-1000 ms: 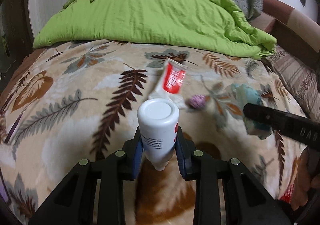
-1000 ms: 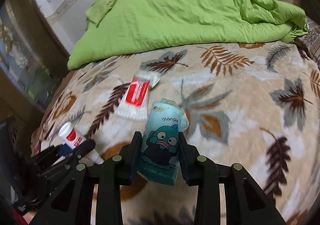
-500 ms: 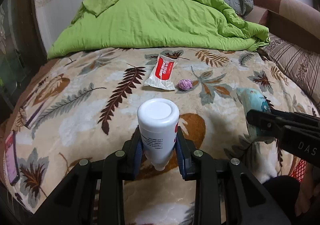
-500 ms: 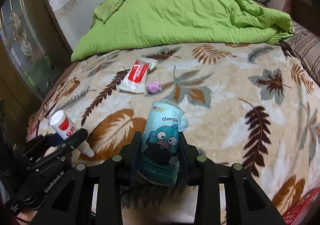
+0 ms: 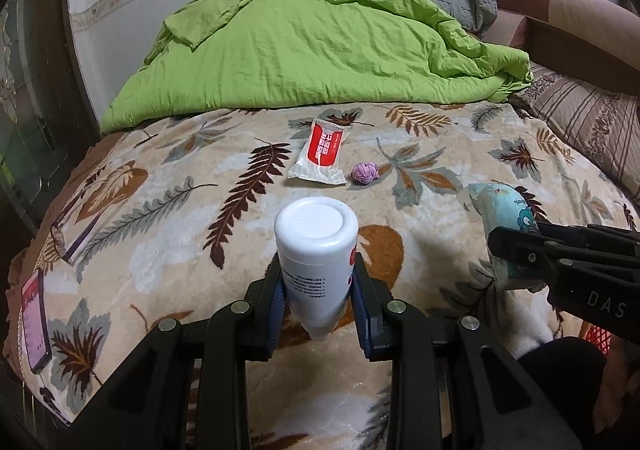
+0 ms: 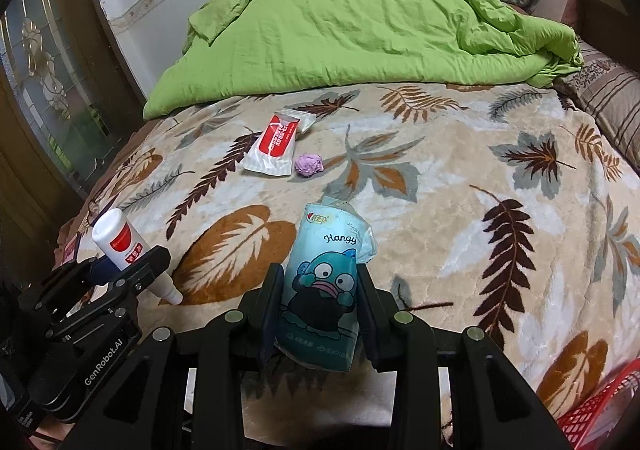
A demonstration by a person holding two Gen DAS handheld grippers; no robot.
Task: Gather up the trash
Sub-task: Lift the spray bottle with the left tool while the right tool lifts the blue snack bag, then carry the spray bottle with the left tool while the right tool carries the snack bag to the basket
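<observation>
So the left gripper [image 5: 318, 304] is clamped on a white bottle [image 5: 316, 250], nozzle down, the right gripper [image 6: 318, 312] squeezes a teal tissue pack [image 6: 324, 290], both over the bed's [image 6: 500, 250] near edge, while the red-white wrapper [image 5: 322, 155] and purple wad [image 5: 364, 173] lie mid-bed, well beyond both.

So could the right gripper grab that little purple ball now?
Probably not yet: the right gripper is shut on the tissue pack. The purple ball lies uncovered on the blanket, farther up the bed.
</observation>
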